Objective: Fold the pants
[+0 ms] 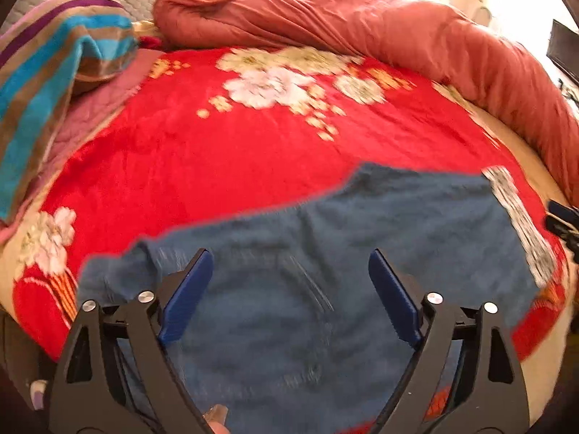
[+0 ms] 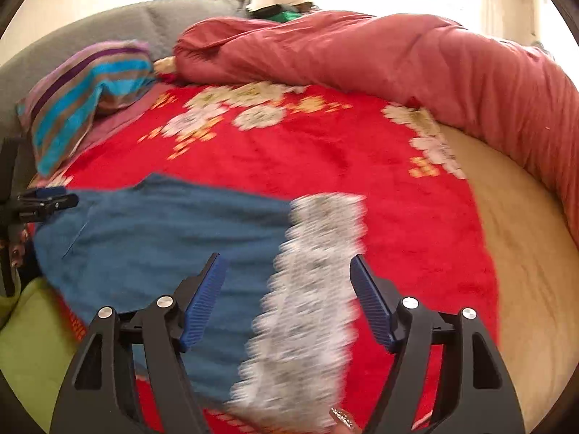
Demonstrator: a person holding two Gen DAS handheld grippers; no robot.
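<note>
The pants (image 1: 362, 253) were a plain denim blue, edged along one end by a band (image 2: 311, 289) mottled in white and grey. Under them the blanket (image 1: 217, 166) was bright red with white, cream and orange flowers, and the rolled quilt (image 2: 398, 58) was a dusty brick red. The towel (image 1: 54, 72) was striped turquoise, brown, pink and purple.
</note>
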